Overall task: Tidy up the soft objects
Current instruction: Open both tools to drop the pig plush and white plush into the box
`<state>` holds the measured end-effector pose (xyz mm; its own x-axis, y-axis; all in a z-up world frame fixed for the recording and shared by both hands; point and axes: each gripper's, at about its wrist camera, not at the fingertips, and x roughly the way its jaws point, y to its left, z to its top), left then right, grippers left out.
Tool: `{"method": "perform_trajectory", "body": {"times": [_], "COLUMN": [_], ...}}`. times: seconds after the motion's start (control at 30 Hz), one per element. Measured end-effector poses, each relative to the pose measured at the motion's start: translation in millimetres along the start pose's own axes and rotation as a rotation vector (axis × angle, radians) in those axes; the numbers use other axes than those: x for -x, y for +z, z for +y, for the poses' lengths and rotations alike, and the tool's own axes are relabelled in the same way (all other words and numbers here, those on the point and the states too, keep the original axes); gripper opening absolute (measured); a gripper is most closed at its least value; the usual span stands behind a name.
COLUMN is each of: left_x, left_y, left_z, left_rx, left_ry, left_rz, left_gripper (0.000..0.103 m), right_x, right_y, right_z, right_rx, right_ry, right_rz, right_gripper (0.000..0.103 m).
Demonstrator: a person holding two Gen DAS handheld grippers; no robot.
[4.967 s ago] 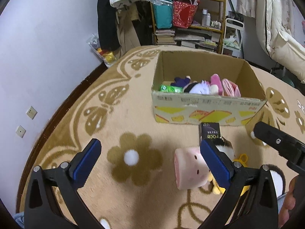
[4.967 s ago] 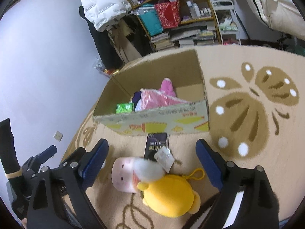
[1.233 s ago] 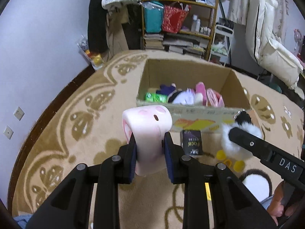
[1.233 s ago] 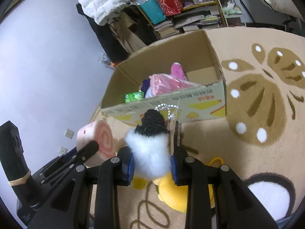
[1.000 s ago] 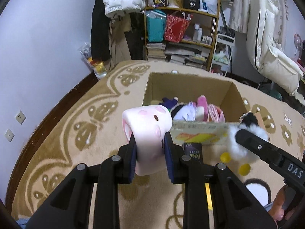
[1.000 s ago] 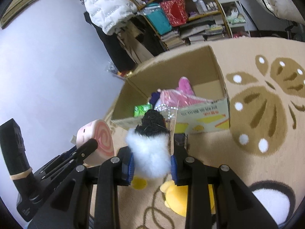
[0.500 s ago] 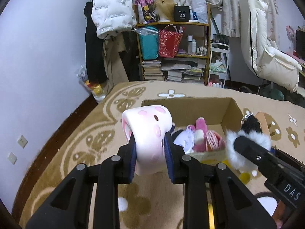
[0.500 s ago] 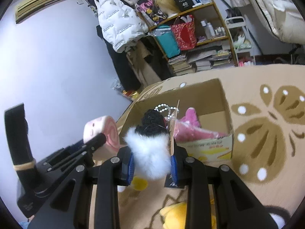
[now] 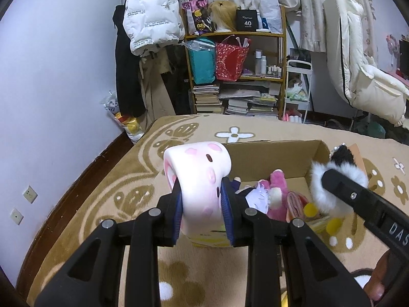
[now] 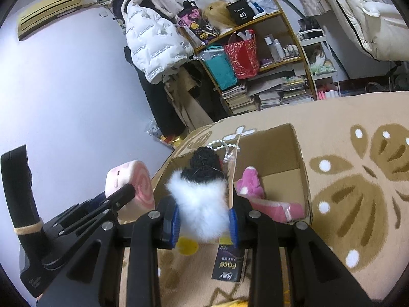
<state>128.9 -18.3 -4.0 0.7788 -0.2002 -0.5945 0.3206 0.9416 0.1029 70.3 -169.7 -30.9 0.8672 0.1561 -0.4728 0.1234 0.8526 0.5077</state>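
Note:
My left gripper [image 9: 202,204] is shut on a pink roll-shaped plush [image 9: 198,171] and holds it in the air at the near left edge of the open cardboard box [image 9: 276,151]. My right gripper [image 10: 204,217] is shut on a white fluffy toy with a black top and bead chain [image 10: 202,197], held above the box's near edge [image 10: 305,189]. The box holds a pink plush [image 9: 277,189] and other soft toys. The pink roll also shows in the right wrist view [image 10: 133,184], and the fluffy toy in the left wrist view [image 9: 337,171].
A beige flower-pattern carpet [image 9: 143,179] covers the floor. A black "Face" packet [image 10: 228,266] lies in front of the box. A cluttered bookshelf [image 9: 235,76], hanging coats [image 9: 150,25] and a white chair [image 9: 363,76] stand behind the box. A lilac wall [image 9: 56,89] runs along the left.
Both grippers, each with its toy, have risen and moved forward towards the box. The view now looks over the box's near edge.

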Motion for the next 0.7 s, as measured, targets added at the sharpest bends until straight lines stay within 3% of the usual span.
{"method": "perform_trajectory", "body": {"times": [0.27,0.7], "left_x": [-14.8,-30.8], "left_y": [2.9,0.2], "left_z": [1.4,-10.3], "left_rx": [0.019,-0.013], "left_ry": [-0.009,-0.006], "left_rz": [0.017,0.037], "left_gripper": [0.027,0.029], "right_x": [-10.6,-39.0], "right_y": [6.0,12.3], "right_z": [-16.6,-18.6], "right_rx": [-0.059,0.032], "right_ry": [-0.011,-0.13], "right_rz": [-0.001,0.045], "right_gripper": [0.032,0.035]}}
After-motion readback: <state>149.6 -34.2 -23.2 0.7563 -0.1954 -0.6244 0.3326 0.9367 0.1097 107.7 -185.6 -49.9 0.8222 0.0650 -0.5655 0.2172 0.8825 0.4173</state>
